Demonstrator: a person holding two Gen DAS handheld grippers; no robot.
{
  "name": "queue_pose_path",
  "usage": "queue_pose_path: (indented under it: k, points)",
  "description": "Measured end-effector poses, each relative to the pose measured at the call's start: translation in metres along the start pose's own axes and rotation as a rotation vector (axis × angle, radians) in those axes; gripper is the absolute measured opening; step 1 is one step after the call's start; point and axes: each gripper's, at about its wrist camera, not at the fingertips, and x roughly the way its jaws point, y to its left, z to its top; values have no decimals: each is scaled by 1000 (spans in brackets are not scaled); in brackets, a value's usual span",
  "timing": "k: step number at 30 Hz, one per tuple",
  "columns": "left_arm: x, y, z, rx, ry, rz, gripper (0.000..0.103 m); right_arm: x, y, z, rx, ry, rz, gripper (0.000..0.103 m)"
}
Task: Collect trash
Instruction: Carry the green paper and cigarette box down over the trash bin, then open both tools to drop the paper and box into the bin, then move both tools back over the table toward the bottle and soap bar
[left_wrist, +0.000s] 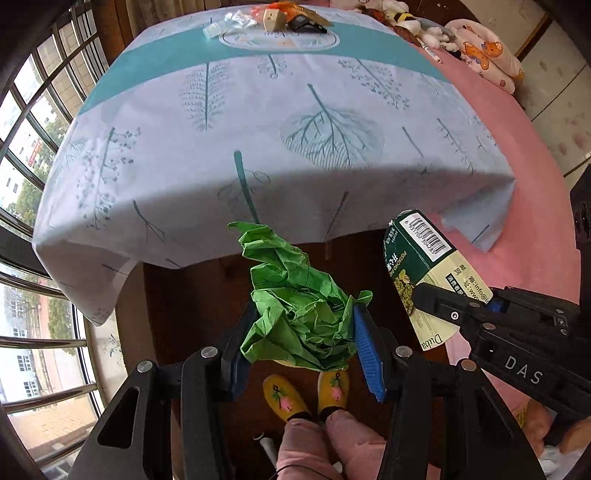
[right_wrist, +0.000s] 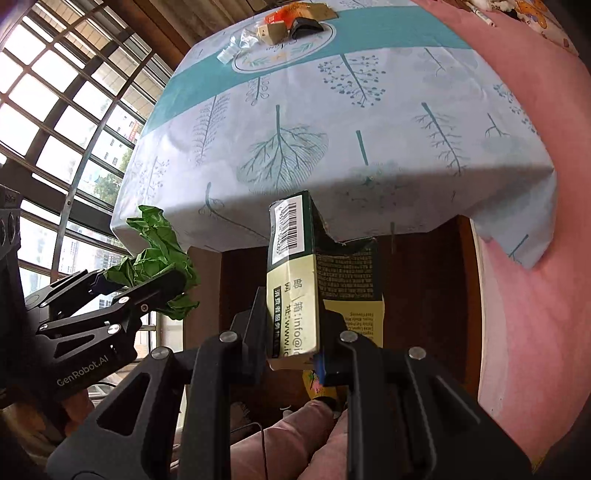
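My left gripper (left_wrist: 303, 332) is shut on a crumpled green paper ball (left_wrist: 295, 310), held in the air in front of the table's near edge; it also shows in the right wrist view (right_wrist: 159, 258). My right gripper (right_wrist: 295, 328) is shut on a torn green and cream carton (right_wrist: 306, 280) with a barcode, held upright beside it; the carton shows at the right of the left wrist view (left_wrist: 424, 266). More trash lies at the table's far end: a clear crushed bottle (left_wrist: 229, 22), a small tan box (left_wrist: 273, 18), an orange wrapper (left_wrist: 284, 5) and a black item (left_wrist: 306, 24).
The table wears a pale blue leaf-print cloth (left_wrist: 258, 122). A pink bed (left_wrist: 535, 177) with plush toys (left_wrist: 413, 26) and a pillow runs along the right. Windows (left_wrist: 29, 147) stand at the left. My legs and yellow slippers (left_wrist: 284, 398) are below on the dark floor.
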Motion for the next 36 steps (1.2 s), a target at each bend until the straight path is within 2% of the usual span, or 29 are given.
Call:
queue_pose_path:
  k: [5, 10, 16, 20, 22, 23, 24, 25, 28, 36]
  points:
    - [90, -2, -22, -38, 66, 9, 50, 81, -36, -22, 38, 75, 5, 17]
    - [173, 9, -37, -90, 93, 17, 51, 165, -74, -43, 80, 132, -8, 17]
    - [237, 22, -45, -114, 110, 51, 53, 243, -102, -61, 97, 184, -10, 18]
    - [255, 32, -48, -118, 100, 33, 63, 280, -115, -70, 126, 215, 4, 18]
    - [259, 38, -47, -127, 97, 19, 74, 292, -121, -75, 154, 219, 15, 18]
    - [261, 41, -47, -132, 100, 22, 87, 296, -126, -77, 166, 217, 21, 18]
    - [263, 44, -47, -139, 101, 26, 91, 299, -130, -80, 175, 220, 29, 19]
    - [264, 46, -47, -147, 102, 26, 91, 303, -133, -81, 185, 226, 34, 22]
    - [265, 55, -46, -166, 111, 36, 93, 305, -140, -84, 217, 232, 45, 55]
    - [228, 55, -49, -159, 56, 54, 93, 281, -132, -77, 209, 174, 56, 56]
